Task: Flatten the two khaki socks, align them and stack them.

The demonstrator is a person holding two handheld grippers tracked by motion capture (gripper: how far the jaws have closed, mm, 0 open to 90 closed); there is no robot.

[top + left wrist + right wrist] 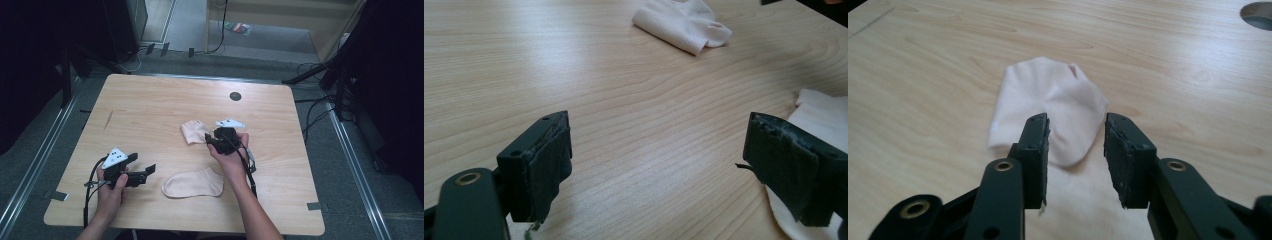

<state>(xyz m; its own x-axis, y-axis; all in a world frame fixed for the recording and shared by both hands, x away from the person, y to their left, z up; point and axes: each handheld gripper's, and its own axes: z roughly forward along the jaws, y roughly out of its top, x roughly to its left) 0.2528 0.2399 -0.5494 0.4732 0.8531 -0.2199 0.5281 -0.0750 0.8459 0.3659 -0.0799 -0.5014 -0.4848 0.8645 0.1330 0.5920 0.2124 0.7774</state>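
No brand, label or legible writing can be made out on either sock or on the grippers.

Two pale peach ankle socks are laid on a light wooden table (150, 107). The folded sock (194, 132) is found near the middle of the table, doubled over into a short, bunched shape. In the right gripper view this folded sock (1048, 107) is seen with its long axis running away from the camera, its rounded fold nearest the jaws and an open corner at the far end. The flat sock (194, 184) is spread out nearer the person, with its long axis lying across the table, the toe pointed to the left and the cuff turned up at the right.

The right gripper (214, 141) is held just beside the folded sock's right edge. Its jaws are seen partly drawn together, with a gap left between the pads; nothing is pinched, and the sock's near edge lies just beyond the tips. The left gripper (145, 167) is held low over the table, to the left of the flat sock, with its jaws spread wide and nothing between them.
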